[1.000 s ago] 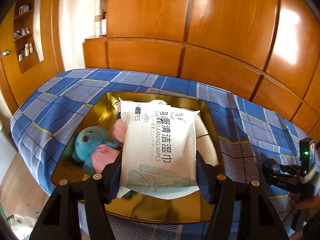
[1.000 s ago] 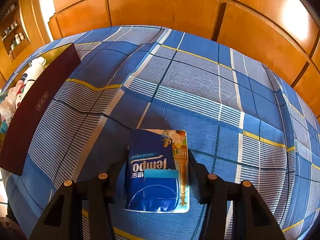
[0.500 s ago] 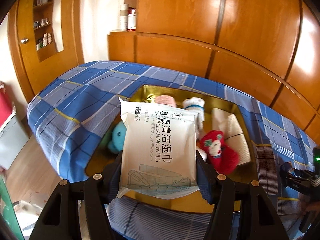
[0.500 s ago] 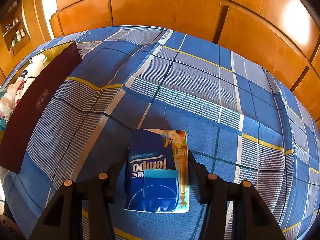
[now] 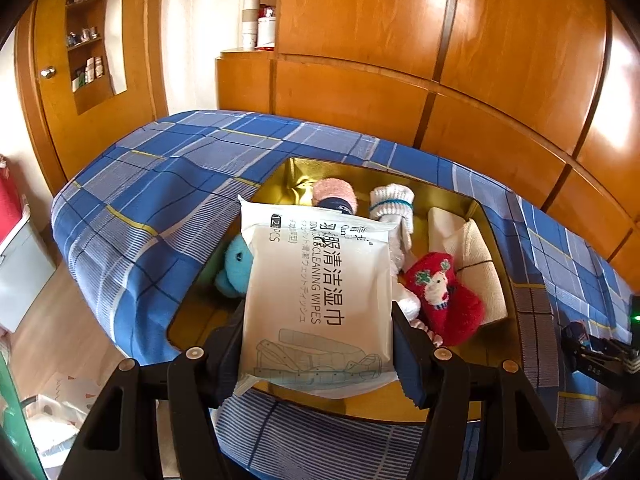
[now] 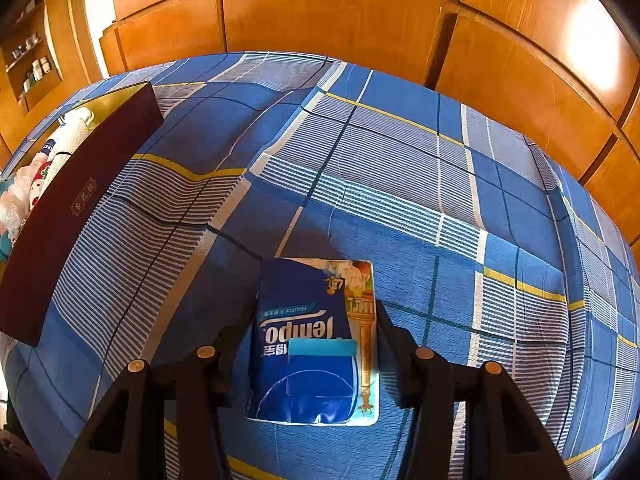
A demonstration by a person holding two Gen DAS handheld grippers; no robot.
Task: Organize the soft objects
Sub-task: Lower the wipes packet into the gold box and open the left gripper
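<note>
White wipes pack [image 5: 316, 292], one, is clamped in the left gripper [image 5: 318, 344] above the gold-lined box [image 5: 492, 240]. Only the right view shows the one blue tissue pack [image 6: 312, 344] pinched by the right gripper [image 6: 310, 356] on the bed [image 6: 400, 184].

left gripper [image 5: 316, 344]: fingers clamped, tilted down | right gripper [image 6: 308, 356]: fingers clamped, tilted down

walls: wood panelling [image 5: 400, 32] | bed: blue plaid sheet [image 6: 400, 184] | floor: wood [image 5: 60, 332]

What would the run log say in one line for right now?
left gripper: shut on wipes, over box | right gripper: shut on tissues, over bed | box: toys, socks
</note>
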